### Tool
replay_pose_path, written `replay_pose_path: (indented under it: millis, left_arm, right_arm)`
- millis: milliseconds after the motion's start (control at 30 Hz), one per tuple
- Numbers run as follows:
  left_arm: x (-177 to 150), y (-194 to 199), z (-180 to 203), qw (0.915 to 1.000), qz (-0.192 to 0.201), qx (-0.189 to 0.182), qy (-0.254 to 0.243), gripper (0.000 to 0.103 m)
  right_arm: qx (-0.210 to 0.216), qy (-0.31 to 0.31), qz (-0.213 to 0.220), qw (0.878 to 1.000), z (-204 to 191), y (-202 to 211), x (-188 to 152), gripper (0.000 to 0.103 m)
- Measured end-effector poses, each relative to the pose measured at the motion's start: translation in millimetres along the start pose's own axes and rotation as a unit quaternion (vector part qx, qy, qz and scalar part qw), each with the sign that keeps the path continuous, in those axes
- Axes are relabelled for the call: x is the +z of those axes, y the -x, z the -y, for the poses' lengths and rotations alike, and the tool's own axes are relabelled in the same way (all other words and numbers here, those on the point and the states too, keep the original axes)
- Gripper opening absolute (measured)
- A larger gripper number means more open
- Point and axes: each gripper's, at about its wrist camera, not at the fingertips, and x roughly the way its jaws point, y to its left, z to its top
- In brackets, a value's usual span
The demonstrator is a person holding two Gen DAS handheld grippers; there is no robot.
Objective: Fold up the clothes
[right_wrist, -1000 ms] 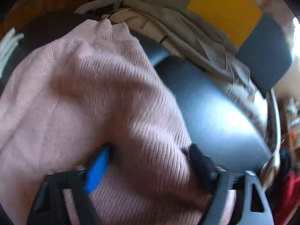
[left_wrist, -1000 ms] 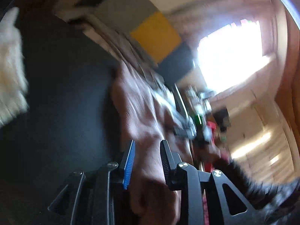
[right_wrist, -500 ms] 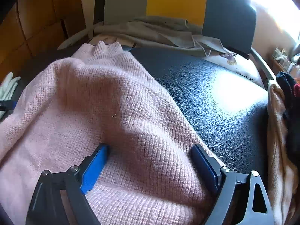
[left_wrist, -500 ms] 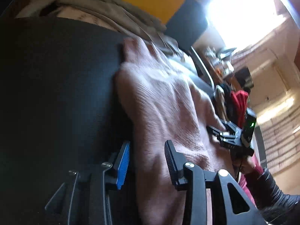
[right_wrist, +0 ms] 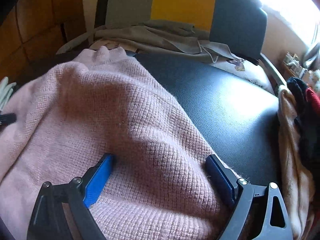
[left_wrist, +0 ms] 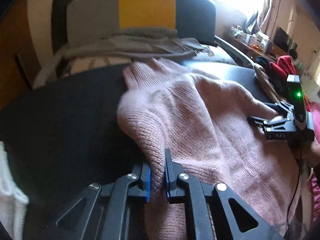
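Observation:
A pink knit sweater (left_wrist: 200,124) lies rumpled on a black padded surface (left_wrist: 60,120), collar toward the far side. My left gripper (left_wrist: 157,158) is at the sweater's left edge. Its jaws are closing, and the blue pads pinch a raised fold of the knit. My right gripper (right_wrist: 159,158) stands wide open over the sweater (right_wrist: 120,120) near its right edge. A hump of knit sits between its fingers, and the pads are not squeezing it. The left wrist view shows the right gripper's body with a green light at the far right.
Behind the surface stands a chair back (left_wrist: 146,10) in grey, yellow and dark panels, with grey garments (left_wrist: 140,40) draped below it. Tan, black and red clothes (right_wrist: 300,110) are piled at the right edge. A white cloth (left_wrist: 10,190) lies at the left.
My left gripper has swung across to the sweater's left edge and closed on a fold of it. My right gripper's jaws have spread wider over the knit and it has settled in place.

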Motion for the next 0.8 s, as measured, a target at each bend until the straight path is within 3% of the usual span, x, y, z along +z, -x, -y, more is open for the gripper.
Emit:
replay_pose_path:
  millis: [133,200,233,267,300,333,400,433,467,500,533,567,633,667,700,767,800]
  left_arm:
    - [6.3,36.8,4.0,0.9965,0.042,0.071,-0.018,0.008]
    - [17.0,65.7,5.6,0.9916,0.075,0.104,-0.013,0.008]
    - [17.5,79.2,7.9,0.9877,0.091,0.126,-0.021,0.008]
    - [18.0,92.6,10.3,0.9829,0.107,0.147,-0.03,0.008]
    - [13.5,103.8,19.9,0.9725,0.122,0.189,-0.061,0.008]
    - [9.0,114.8,29.5,0.9593,0.136,0.23,-0.091,0.008]
    - [-6.7,116.2,39.3,0.9469,0.12,0.264,-0.138,0.009]
    - [-16.8,110.6,41.6,0.9496,0.089,0.259,-0.152,0.009]
    - [-31.7,103.2,35.1,0.9657,0.038,0.212,-0.145,0.009]
    - [-40.8,100.6,24.5,0.9819,0.007,0.147,-0.118,0.009]
    - [-49.9,98.1,13.8,0.9922,-0.024,0.082,-0.091,0.01]
    - [-59.0,95.6,3.1,0.9963,-0.055,0.016,-0.064,0.01]
    - [-70.4,101.2,-25.8,0.9963,-0.064,-0.058,0.006,0.012]
    - [-73.1,105.0,-41.7,0.9935,-0.061,-0.086,0.042,0.015]
    - [-71.5,106.2,-56.8,0.9908,-0.055,-0.099,0.074,0.016]
    - [-63.5,106.3,-76.2,0.9901,-0.032,-0.092,0.101,0.017]
    - [-59.5,106.2,-85.9,0.9892,-0.02,-0.089,0.115,0.018]
  right_arm:
    - [-0.032,0.0,-0.012,0.999,-9.9,10.3,-4.6,0.086]
    - [-0.054,0.023,-0.011,0.998,-26.2,21.1,-8.2,0.052]
    - [-0.068,0.044,-0.007,0.997,-37.8,27.9,-12.6,0.044]
    - [-0.083,0.064,-0.003,0.994,-49.5,34.7,-17.1,0.029]
    - [-0.096,0.083,0.0,0.992,-60.3,41.5,-22.5,0.021]
    - [-0.103,0.092,0.003,0.99,-67.4,47.9,-32.2,0.02]
    - [-0.115,0.108,0.007,0.987,-81.3,60.4,-51.9,0.02]
    - [-0.117,0.109,0.003,0.987,-86.6,65.0,-63.2,0.02]
    - [-0.12,0.112,-0.002,0.987,-91.7,70.3,-75.0,0.02]
    - [-0.125,0.119,-0.008,0.985,-95.1,76.3,-85.7,0.02]
    - [-0.125,0.122,-0.014,0.985,-94.8,82.2,-94.3,0.021]
    - [-0.123,0.123,-0.021,0.984,-93.6,88.1,-102.3,0.021]
    - [-0.1,0.116,-0.035,0.988,-82.8,100.4,-112.1,0.029]
    - [-0.077,0.1,-0.045,0.991,-73.9,107.1,-113.9,0.042]
    - [-0.052,0.081,-0.053,0.994,-64.5,113.9,-114.5,0.065]
    - [0.013,0.024,-0.044,0.999,-40.5,128.1,-103.6,0.084]
    - [0.041,-0.004,-0.037,0.998,-29.2,135.2,-97.8,0.085]
